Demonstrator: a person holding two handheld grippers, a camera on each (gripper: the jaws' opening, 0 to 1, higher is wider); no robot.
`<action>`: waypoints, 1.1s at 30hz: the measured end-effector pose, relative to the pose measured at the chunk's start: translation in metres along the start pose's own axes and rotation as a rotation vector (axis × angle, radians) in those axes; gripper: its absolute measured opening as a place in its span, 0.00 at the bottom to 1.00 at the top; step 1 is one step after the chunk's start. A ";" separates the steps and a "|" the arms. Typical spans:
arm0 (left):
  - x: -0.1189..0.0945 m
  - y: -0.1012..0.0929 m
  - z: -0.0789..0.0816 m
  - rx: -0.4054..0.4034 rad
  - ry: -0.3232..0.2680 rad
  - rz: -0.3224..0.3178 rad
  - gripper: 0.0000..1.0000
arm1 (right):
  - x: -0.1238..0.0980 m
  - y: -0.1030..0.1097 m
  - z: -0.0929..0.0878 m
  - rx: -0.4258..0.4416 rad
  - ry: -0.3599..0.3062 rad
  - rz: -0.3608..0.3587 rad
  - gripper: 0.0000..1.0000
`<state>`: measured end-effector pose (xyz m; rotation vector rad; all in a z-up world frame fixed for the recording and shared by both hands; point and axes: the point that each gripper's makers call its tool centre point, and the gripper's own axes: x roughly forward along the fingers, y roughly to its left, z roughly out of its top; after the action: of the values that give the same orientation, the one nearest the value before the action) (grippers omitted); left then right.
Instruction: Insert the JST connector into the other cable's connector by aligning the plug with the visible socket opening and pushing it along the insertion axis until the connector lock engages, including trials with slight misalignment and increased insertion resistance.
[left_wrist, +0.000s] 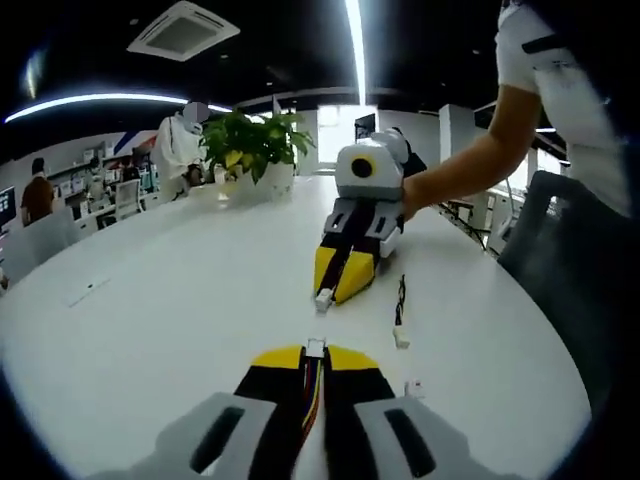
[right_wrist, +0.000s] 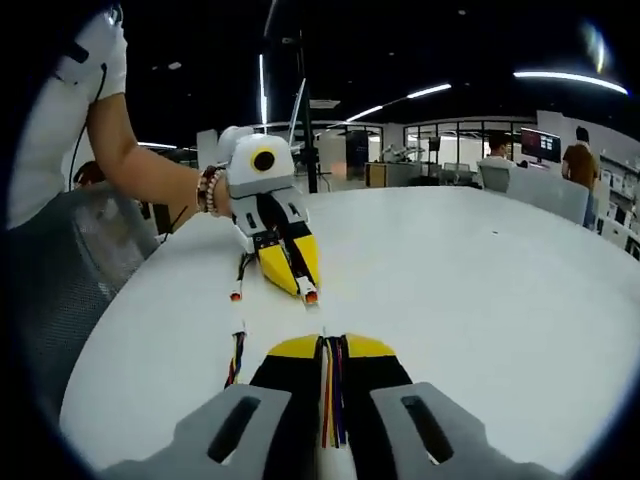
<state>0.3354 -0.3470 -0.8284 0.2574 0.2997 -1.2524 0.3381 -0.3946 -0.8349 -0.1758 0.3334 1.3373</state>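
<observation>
Left gripper (left_wrist: 316, 352) clenched on a wired plug (left_wrist: 316, 347); right gripper (right_wrist: 331, 345) clenched on coloured wires (right_wrist: 333, 400). Both face each other, apart, over white table (left_wrist: 180, 300).

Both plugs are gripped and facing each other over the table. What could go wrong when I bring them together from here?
1. The white connector at the left tool tip and the one on the right tool look offset; pushing now could jam rather than lock.
2. Each is pinched by its wires, so added resistance might make a plug slip back.
3. A spare cable lies on the table beside the path and could be snagged.
</observation>
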 end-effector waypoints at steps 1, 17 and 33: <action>-0.001 0.000 0.003 0.007 0.000 -0.003 0.00 | -0.002 -0.001 0.002 -0.001 -0.001 -0.001 0.04; -0.010 -0.015 0.018 0.140 0.089 -0.054 0.00 | -0.007 0.015 0.026 -0.114 0.068 0.047 0.04; -0.006 -0.031 0.045 0.174 0.038 -0.073 0.00 | 0.002 0.037 0.045 -0.207 0.067 0.095 0.04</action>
<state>0.3076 -0.3668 -0.7852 0.4232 0.2346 -1.3488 0.3090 -0.3706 -0.7908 -0.3824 0.2623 1.4621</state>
